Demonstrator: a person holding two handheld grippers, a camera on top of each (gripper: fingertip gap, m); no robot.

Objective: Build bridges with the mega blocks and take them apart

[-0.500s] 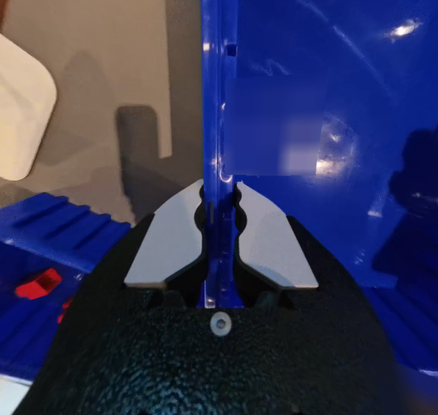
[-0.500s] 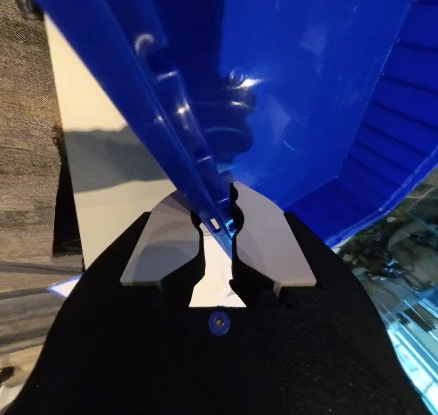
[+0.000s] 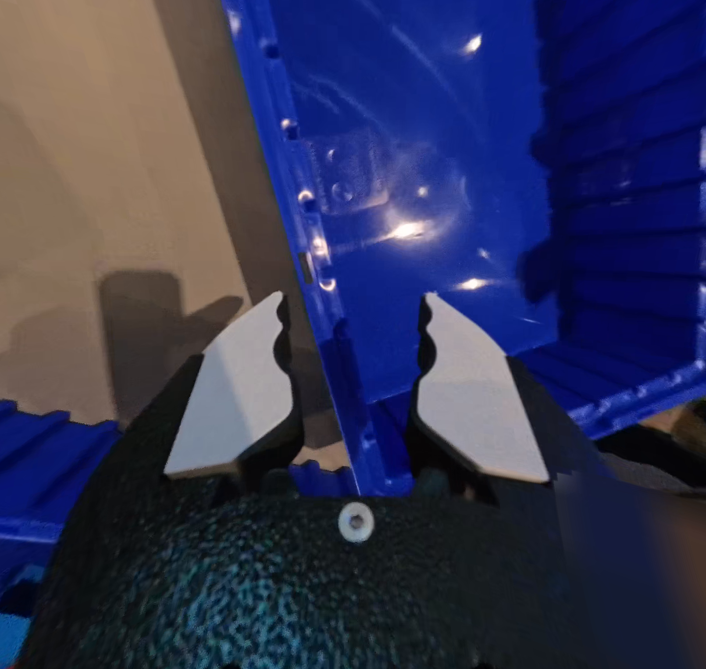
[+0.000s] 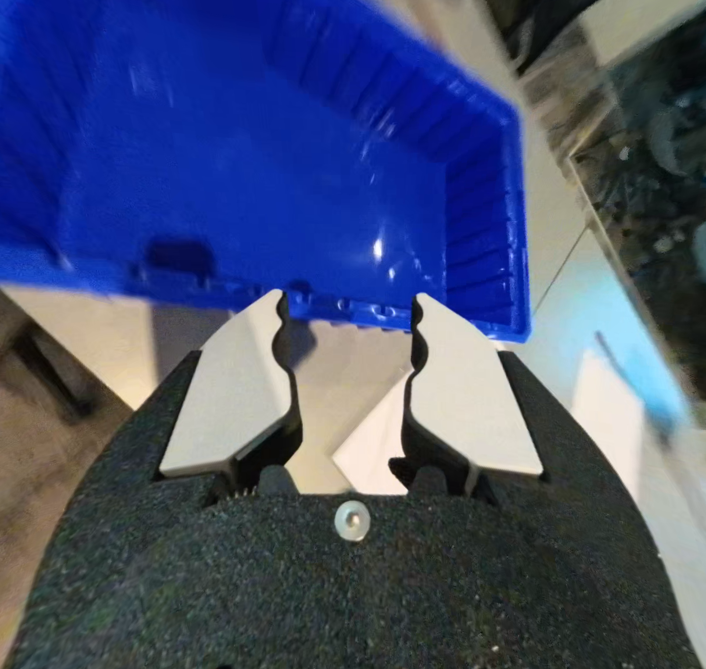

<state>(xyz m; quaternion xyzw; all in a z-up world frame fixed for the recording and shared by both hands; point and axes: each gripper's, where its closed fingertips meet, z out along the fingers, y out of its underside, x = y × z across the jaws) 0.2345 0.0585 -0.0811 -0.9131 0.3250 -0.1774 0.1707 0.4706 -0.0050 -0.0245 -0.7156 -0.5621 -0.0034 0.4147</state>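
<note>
A glossy blue plastic bin (image 3: 420, 116) fills the upper right of the left wrist view. Its rim edge runs down between the fingers of my left gripper (image 3: 351, 297), which is open; the white pads stand apart from the rim. In the right wrist view the same bin (image 4: 267, 154) shows its empty inside, motion-blurred. Its near rim lies just beyond the tips of my right gripper (image 4: 348, 294), which is open and empty. No blocks show in either view.
A second ribbed blue plastic piece (image 3: 38, 459) lies at the lower left of the left wrist view on a beige tabletop (image 3: 95, 154). In the right wrist view, a white table surface (image 4: 344, 402) lies under the bin, with dark floor (image 4: 38, 421) at left and dark clutter (image 4: 649, 154) at right. Across from one pair of fingers to the other is roughly 25 cm.
Both grippers were shut on the bin's rim and have opened, letting it go. The right gripper has drawn back, so the rim now sits beyond its fingertips.
</note>
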